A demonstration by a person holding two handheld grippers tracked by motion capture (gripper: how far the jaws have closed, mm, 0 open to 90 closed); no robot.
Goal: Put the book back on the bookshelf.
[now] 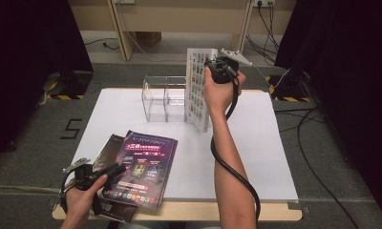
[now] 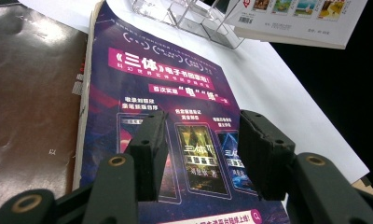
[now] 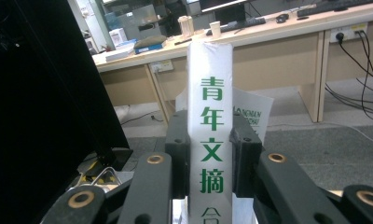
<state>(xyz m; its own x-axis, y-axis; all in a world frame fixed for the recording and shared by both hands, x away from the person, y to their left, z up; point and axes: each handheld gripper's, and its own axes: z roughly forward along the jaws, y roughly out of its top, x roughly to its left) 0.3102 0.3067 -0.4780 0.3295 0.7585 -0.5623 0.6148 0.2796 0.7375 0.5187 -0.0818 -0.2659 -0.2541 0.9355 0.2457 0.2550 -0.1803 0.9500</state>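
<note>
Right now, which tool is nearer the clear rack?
Right. The right tool holds the white magazine upright beside the rack; the left tool rests over the purple magazine, well short.

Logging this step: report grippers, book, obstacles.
Right gripper shut on white book, held upright beside clear holder. Left gripper open over purple magazine. Nothing in the way.

Dark magazine [image 1: 113, 145] mostly buried under the purple one [image 1: 143, 168], its cover unreadable; white book [image 1: 197, 88] hides the clear holder's [image 1: 164, 98] right end; in the right gripper view the book's spine runs off the bottom edge, lower characters cut; purple cover's small print too fine.
</note>
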